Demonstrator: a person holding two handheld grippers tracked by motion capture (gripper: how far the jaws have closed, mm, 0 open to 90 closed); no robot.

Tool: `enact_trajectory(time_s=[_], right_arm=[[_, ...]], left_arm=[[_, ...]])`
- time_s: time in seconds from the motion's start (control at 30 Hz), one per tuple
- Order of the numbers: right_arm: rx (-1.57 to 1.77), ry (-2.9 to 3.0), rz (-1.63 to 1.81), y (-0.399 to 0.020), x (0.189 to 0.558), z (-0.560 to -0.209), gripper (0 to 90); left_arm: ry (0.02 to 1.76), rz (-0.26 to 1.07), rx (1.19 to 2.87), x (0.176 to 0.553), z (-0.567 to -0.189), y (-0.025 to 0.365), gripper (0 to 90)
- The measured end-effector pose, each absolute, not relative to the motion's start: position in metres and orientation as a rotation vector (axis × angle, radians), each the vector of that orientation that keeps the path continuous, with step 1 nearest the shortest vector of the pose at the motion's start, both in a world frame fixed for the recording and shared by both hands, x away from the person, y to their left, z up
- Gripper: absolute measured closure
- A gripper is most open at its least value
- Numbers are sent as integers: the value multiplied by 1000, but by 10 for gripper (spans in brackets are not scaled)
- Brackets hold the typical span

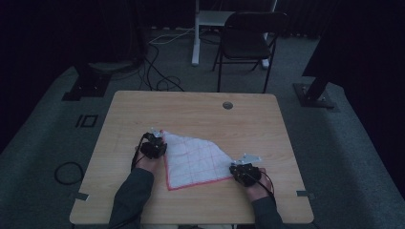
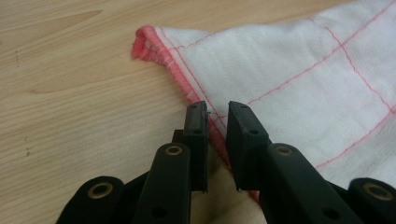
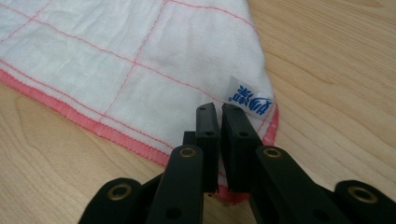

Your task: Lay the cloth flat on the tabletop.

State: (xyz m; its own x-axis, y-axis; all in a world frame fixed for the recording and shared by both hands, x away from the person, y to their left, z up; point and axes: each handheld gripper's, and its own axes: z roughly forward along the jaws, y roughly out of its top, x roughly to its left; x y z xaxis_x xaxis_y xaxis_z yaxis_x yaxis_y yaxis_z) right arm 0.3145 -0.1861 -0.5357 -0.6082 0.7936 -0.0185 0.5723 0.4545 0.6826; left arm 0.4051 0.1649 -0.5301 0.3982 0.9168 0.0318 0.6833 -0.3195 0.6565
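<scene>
Near the table's front edge, both grippers are working the cloth; right gripper is pinching its near-right corner shut; left gripper is straddling the left hem, jaws slightly apart; best clamping there before lifting evenly.

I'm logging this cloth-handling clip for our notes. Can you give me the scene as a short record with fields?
surface: wooden table
item: white cloth with red grid lines and red hem, lying flat, folded into a rough triangle
label: small white tag with blue print at the cloth's corner
left gripper: at the cloth's hem, narrow gap between jaws
right gripper: shut on the corner by the tag
background: black folding chair
</scene>
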Motion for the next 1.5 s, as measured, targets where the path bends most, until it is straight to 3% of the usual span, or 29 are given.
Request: enact_trajectory(time_s=[0.27,0.67,1.3,1.5], right_arm=[[1137,2395,936,-180,310,-536,871],[1111,2353,1002,-175,317,-519,866],[1144,2300,1036,-161,389,-511,871],[1166,2331,995,-150,411,-514,870]], left_arm=[[1365,542,2085,405,-528,163,755],[1109,487,2159,357,-509,120,741],[1083,359,2178,312,-533,128,758],[1100,409,2196,312,-532,138,764]])
